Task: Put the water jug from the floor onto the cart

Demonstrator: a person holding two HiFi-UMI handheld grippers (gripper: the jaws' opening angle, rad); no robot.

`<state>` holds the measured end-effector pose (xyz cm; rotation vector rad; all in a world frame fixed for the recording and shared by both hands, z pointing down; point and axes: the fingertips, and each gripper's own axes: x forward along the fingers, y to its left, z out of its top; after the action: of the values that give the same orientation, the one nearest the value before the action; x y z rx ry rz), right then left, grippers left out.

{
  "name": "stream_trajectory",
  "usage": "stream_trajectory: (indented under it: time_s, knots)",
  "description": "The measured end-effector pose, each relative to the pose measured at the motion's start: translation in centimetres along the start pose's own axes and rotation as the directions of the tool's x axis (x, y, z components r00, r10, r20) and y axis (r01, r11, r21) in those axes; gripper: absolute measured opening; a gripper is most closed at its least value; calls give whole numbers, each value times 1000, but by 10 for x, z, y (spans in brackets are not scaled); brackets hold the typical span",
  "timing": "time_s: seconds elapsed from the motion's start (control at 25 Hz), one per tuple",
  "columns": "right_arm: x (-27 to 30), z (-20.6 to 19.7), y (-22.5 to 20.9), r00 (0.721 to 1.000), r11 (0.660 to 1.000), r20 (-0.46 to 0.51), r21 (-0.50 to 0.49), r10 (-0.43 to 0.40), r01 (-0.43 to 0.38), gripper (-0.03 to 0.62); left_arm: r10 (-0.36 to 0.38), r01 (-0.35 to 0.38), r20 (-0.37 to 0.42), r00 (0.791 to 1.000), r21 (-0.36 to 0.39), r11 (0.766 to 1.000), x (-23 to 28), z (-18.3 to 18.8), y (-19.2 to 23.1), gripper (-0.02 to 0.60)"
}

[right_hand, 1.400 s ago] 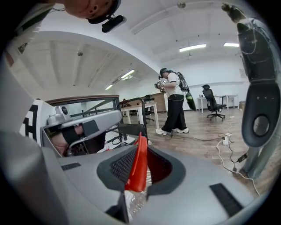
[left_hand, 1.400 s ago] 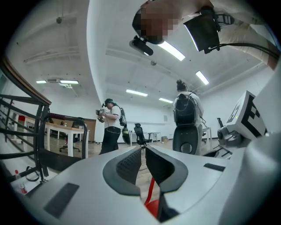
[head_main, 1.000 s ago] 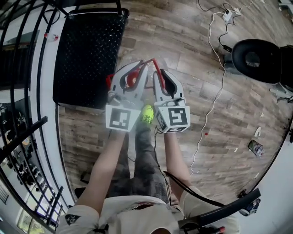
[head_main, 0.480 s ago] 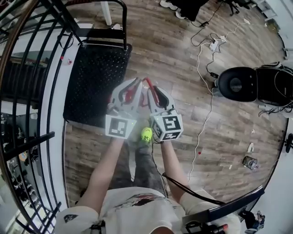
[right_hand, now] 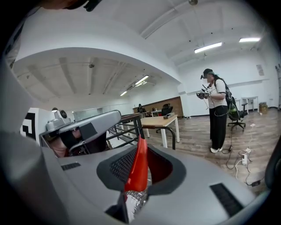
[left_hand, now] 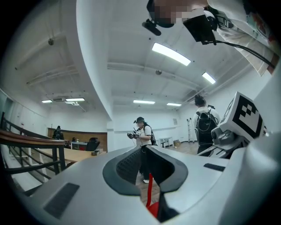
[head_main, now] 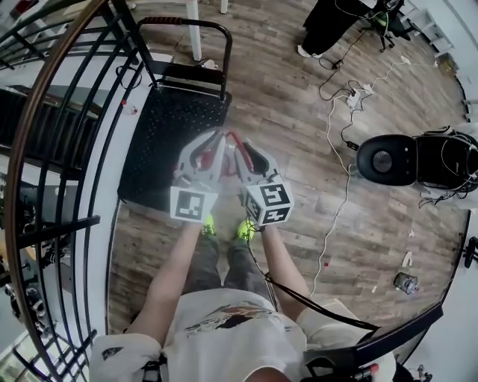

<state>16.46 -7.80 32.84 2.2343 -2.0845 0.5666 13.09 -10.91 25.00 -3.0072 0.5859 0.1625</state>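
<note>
Two grippers side by side, left gripper [left_hand: 142,151] and right gripper [right_hand: 139,147], each clamped on the red handle [right_hand: 137,169] of the water jug [right_hand: 134,202]. Both have risen since a second ago, so the jug is likely off the floor. Black cart [head_main: 168,127] lies just ahead

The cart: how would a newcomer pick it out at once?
Start at the black railing along the left of the head view. Beside it on the wooden floor lies the cart, a flat black textured platform; only it has an upright looped push handle at its far end.
</note>
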Motion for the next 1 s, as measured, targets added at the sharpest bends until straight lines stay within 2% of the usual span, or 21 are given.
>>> stream_trajectory:
  time_s: [0.4, 0.84, 1.0]
  knots:
    - [49, 4, 77, 995, 995, -21, -8, 96, -96, 71, 100, -100, 0, 995, 14, 995, -46, 13, 77, 14]
    - [92, -2, 131, 985, 986, -36, 6, 169, -169, 72, 159, -159, 2, 987, 43, 986, -83, 10, 138, 14]
    - [110, -2, 148, 973, 974, -52, -2, 226, -227, 72, 221, -220, -19, 975, 46, 974, -93, 4, 161, 14]
